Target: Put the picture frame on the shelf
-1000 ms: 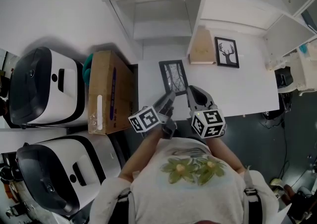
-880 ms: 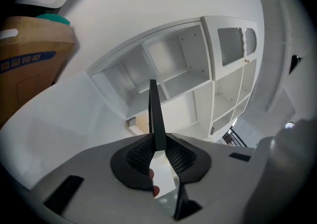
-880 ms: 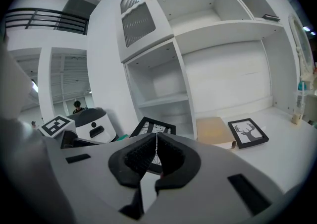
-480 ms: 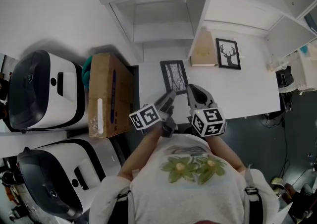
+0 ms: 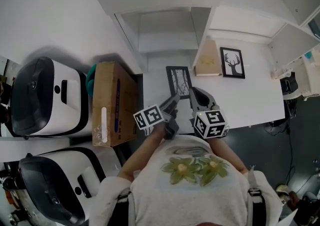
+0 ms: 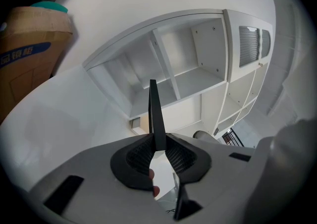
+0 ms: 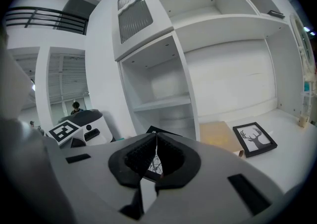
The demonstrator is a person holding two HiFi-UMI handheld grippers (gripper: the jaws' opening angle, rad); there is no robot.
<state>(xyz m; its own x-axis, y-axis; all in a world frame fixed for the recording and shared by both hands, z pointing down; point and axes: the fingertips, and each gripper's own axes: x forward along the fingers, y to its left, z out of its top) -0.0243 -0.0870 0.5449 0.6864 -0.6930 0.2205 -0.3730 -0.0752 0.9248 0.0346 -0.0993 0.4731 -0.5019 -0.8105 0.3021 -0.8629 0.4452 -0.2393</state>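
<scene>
A black-edged picture frame with a branch print is over the near left part of the white table, in front of the shelf unit. My left gripper is shut on its near edge. In the left gripper view the frame stands edge-on between the jaws, rising against the shelf unit. My right gripper is at the frame's near right corner, its jaws shut tip to tip. In the right gripper view the frame shows face-on just beyond my right gripper.
A second frame with a deer print lies on the table beside a tan board. A cardboard box and two white machines stand to the left.
The head camera has shifted a little. Both grippers and the frame keep nearly the same place over the table, and the left grip is unchanged.
</scene>
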